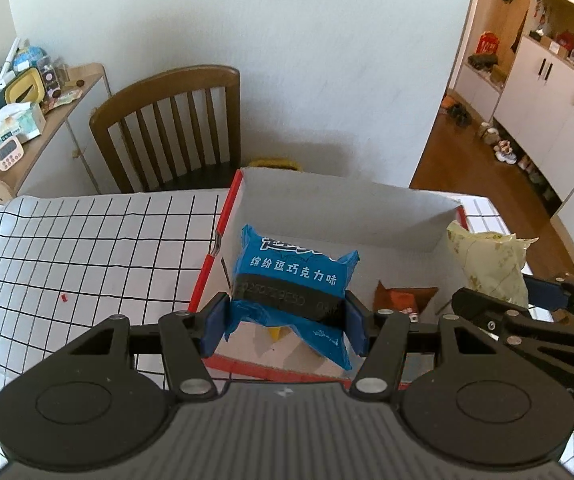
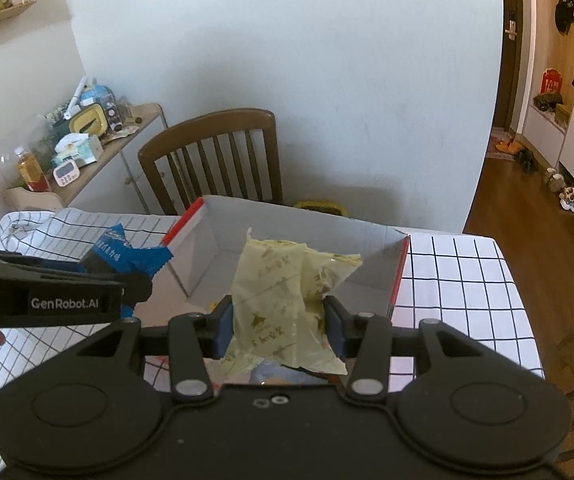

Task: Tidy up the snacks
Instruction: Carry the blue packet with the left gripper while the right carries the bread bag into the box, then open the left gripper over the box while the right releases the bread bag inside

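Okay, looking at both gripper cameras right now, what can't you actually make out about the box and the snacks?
- Left wrist view: the box floor near the camera is hidden by the blue packet and left gripper; the orange packet is too small to identify.
- Right wrist view: the yellow packet in the right gripper hides the box contents; its print is too faint to read.

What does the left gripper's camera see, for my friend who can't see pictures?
The left gripper holds a blue snack packet over an open cardboard box on a checked tablecloth. A wooden chair stands behind.
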`<action>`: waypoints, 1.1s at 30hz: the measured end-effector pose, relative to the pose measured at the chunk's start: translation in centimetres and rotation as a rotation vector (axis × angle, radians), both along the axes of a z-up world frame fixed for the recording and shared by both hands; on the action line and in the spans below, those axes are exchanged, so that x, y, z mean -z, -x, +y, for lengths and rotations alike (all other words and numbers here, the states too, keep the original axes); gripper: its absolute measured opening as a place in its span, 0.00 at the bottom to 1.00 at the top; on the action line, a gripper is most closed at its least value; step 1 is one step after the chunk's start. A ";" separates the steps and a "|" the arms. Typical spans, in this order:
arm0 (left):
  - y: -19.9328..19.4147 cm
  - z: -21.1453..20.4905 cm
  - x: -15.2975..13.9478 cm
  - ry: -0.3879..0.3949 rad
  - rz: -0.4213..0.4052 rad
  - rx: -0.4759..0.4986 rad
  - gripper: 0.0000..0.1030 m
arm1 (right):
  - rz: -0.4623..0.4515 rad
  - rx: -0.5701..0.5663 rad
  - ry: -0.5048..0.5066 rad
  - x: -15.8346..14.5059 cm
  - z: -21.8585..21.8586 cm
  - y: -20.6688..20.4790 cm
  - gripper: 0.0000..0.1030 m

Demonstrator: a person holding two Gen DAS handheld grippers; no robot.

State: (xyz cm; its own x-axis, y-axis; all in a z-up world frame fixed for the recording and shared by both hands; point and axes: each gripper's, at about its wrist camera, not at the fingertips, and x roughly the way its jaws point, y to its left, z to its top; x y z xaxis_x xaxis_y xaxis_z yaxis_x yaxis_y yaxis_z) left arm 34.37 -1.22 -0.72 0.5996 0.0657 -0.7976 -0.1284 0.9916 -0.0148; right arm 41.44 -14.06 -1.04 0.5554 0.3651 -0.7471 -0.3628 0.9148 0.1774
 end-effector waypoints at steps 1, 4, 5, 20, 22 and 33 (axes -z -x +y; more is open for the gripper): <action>-0.4 0.2 0.4 -0.001 0.007 -0.003 0.57 | 0.008 -0.001 0.000 0.4 0.1 -0.4 0.44; -1.6 0.7 1.5 -0.004 0.031 -0.014 0.57 | 0.031 -0.006 0.003 1.4 0.5 -1.5 0.44; -1.9 0.9 1.8 -0.004 0.038 -0.018 0.57 | 0.038 -0.007 0.007 1.8 0.6 -1.8 0.44; -5.7 1.1 6.5 -0.025 0.156 -0.024 0.58 | 0.161 -0.009 0.074 6.9 2.2 -5.1 0.44; -6.1 1.1 7.0 -0.024 0.173 -0.018 0.58 | 0.167 -0.021 0.088 7.4 2.4 -5.1 0.44; -6.9 0.2 9.4 -0.039 0.234 0.014 0.58 | 0.205 -0.062 0.130 8.9 3.1 -5.5 0.44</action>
State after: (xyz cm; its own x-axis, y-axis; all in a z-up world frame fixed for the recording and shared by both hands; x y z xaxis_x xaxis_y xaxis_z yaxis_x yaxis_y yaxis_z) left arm 41.27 -1.06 -10.11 0.4000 0.0923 -0.9118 -0.1096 0.9926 0.0524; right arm 46.91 -10.93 -9.92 0.3670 0.2869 -0.8849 -0.3874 0.9120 0.1350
